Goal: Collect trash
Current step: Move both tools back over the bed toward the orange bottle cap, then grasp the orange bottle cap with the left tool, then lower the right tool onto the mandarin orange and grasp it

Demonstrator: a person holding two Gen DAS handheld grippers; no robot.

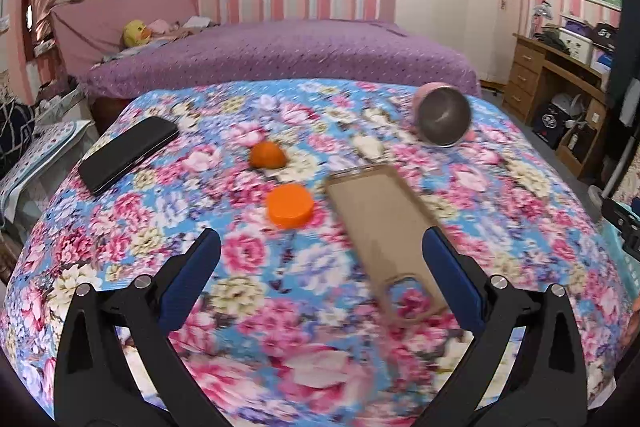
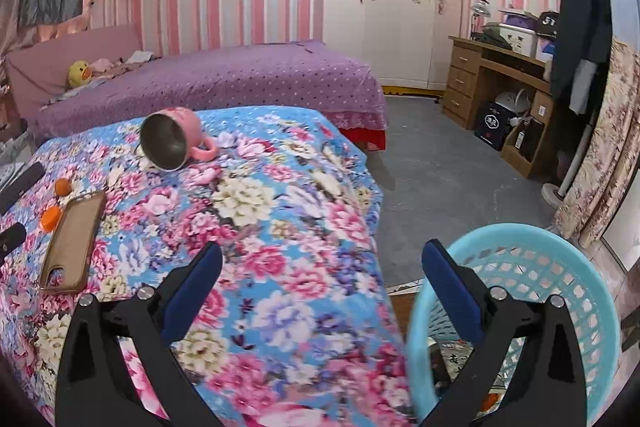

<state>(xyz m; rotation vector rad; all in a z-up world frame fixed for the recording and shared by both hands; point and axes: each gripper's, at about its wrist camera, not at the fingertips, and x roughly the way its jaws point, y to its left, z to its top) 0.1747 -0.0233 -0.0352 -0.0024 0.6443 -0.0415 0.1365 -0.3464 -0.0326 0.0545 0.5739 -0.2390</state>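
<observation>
On the floral tablecloth (image 1: 300,307) lie an orange bottle cap (image 1: 290,206) and, just behind it, a piece of orange peel (image 1: 267,155). My left gripper (image 1: 321,247) is open and empty, hovering just short of the cap. In the right wrist view the cap (image 2: 51,218) and peel (image 2: 63,186) show at the far left. My right gripper (image 2: 322,259) is open and empty over the table's right edge, its right finger over the light blue basket (image 2: 560,291) beside the table. Some scraps lie in the basket.
A clear brownish phone case (image 1: 384,227) lies right of the cap, a black phone (image 1: 128,153) at the left, a tipped pink mug (image 1: 444,119) at the back right. A purple bed (image 1: 280,55) stands behind, a wooden desk (image 2: 500,75) to the right.
</observation>
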